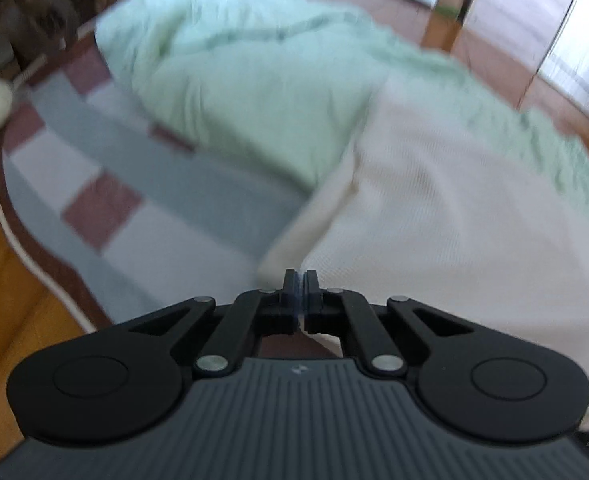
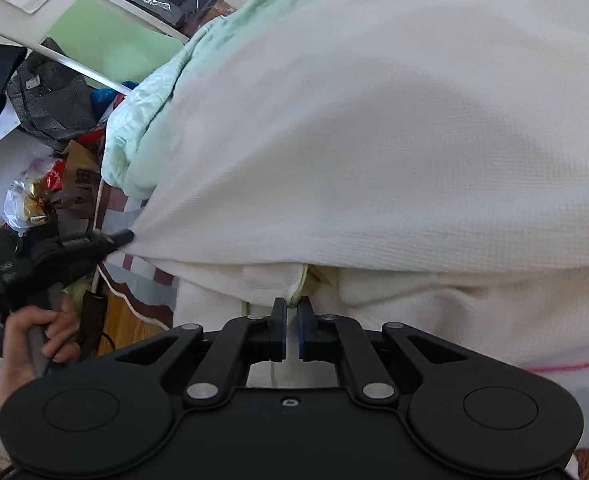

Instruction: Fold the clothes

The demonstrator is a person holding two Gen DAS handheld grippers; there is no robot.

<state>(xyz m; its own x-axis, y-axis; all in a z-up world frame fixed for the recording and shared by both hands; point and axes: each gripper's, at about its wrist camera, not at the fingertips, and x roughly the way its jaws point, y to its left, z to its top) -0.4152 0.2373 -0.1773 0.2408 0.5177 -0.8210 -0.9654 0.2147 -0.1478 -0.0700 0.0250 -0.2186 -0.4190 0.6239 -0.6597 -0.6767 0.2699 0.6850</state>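
Both tongs pinching the white garment's near edge

My left gripper (image 1: 300,280) is closed on a corner of the white garment (image 1: 454,208); my right gripper (image 2: 291,312) is clamped on its edge. The cloth stretches sideways between them, spreading forward over the green blanket (image 1: 234,80) and checked rug (image 1: 166,184).

**Free room and obstacles around the garment**

Left of the white garment (image 1: 434,208), a bare strip of checked rug (image 1: 142,208) and wood floor (image 1: 10,320) lies open. Ahead, the bunched green quilt (image 1: 230,92) blocks passage. Further left — bags and clutter (image 2: 50,152) crowd the rug's edge; the left hand-held gripper (image 2: 128,235) occupies that side.
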